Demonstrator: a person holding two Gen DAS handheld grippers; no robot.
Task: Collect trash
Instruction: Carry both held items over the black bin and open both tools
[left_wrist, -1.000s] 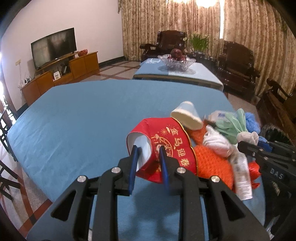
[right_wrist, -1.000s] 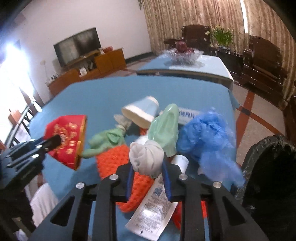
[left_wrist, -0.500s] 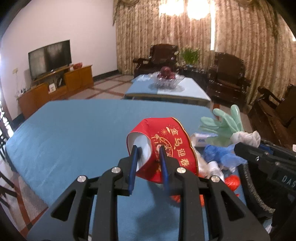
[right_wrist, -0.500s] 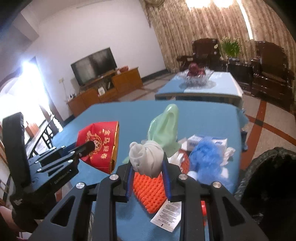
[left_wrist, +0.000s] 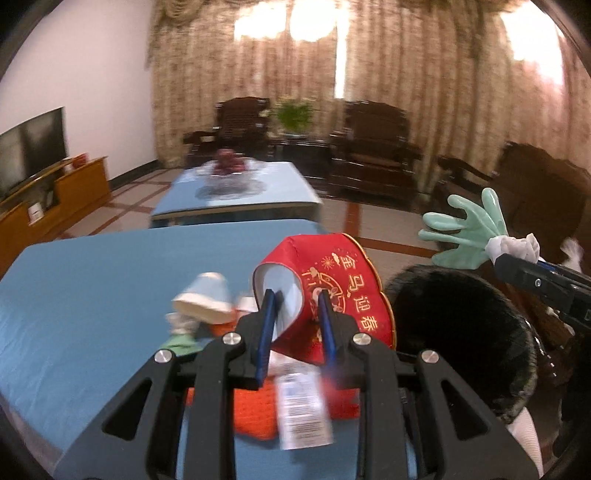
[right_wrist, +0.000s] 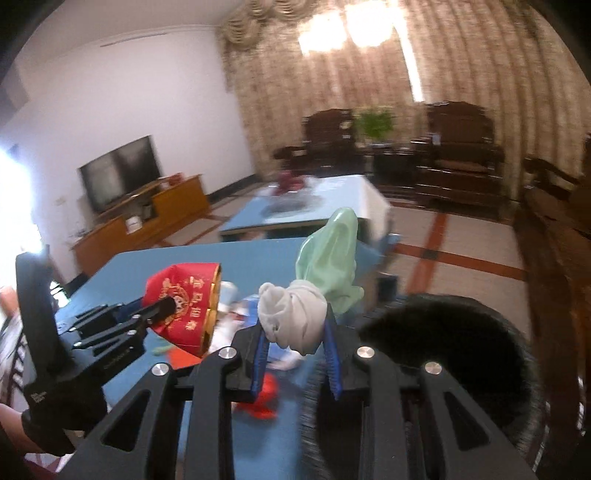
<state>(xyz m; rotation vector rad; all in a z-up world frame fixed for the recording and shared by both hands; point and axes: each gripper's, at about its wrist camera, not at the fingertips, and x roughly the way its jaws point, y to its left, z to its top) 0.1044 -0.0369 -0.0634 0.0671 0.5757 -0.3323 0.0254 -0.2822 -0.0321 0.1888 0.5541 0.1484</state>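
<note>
While both grippers carry their catches off the pile, the black bin comes up beneath them.

Since a second ago both hands have lifted and swung off the blue table (left_wrist: 92, 295) toward the bin (left_wrist: 461, 332) at four o'clock; the drop looks near; the left gripper (left_wrist: 295, 317) pinches the red paper cup (left_wrist: 332, 291), gold characters on it reading 金马迎春; the right gripper (right_wrist: 295, 350) is clamped on a grey-white wad (right_wrist: 291, 314) tied to a mint-green glove (right_wrist: 332, 258); left on the table are a pale cup (left_wrist: 203, 299), an orange mesh piece (left_wrist: 255, 413) and a label too blurred to read (left_wrist: 303, 406).
</note>
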